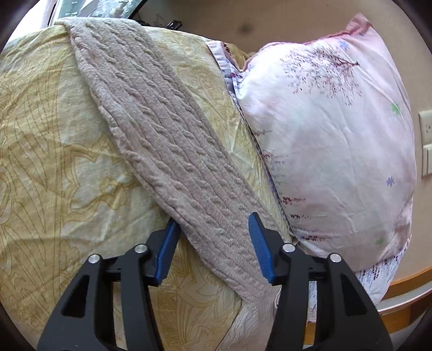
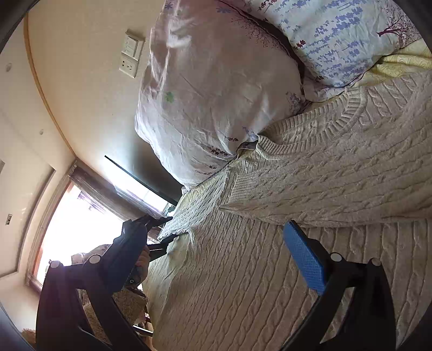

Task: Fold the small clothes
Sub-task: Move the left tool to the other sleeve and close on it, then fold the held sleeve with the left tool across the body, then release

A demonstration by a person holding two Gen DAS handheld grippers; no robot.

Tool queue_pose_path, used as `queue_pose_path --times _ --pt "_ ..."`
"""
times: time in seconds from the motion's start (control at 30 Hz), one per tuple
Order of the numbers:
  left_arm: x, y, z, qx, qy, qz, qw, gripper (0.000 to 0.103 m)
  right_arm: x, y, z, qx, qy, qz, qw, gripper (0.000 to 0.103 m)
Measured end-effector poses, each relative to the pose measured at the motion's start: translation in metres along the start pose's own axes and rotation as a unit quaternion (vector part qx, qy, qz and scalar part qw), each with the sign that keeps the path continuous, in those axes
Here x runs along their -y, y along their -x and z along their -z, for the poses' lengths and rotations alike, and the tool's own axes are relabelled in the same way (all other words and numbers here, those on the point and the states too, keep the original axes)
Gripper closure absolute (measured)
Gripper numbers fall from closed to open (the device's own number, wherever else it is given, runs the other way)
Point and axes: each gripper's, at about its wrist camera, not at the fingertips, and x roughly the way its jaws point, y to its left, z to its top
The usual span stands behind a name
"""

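I see the beige cable-knit sweater lying on the yellow patterned bedsheet. One of its sleeves runs between my left gripper's fingers. The pale pink flower-print pillow sits right of that sleeve, against the wall.

Your left wrist view is evenly daylit and fairly sharp, with soft shadows under the sweater and beside the pillow. Fisheye bending curves everything near the dark round border. In your right wrist view the window is blown out to white, glare washes the wall, and the near gripper arm shows only as a dark silhouette.
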Motion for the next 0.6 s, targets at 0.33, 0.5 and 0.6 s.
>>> queue_pose_path --times 0.33,0.5,0.6 --pt "-0.023 0.003 -0.009 0.018 0.056 0.025 0.9979 0.083 -0.003 0.003 -0.001 0.001 0.004 -0.009 1.0 0.001" --pt "-0.023 0.009 -0.01 0.037 0.057 0.031 0.9972 0.094 -0.008 0.006 -0.001 0.008 0.009 -0.013 1.0 0.001" --pt "0.001 0.014 -0.005 0.04 0.023 0.049 0.9978 0.095 -0.014 0.012 -0.002 0.029 0.024 0.002 0.999 0.001"
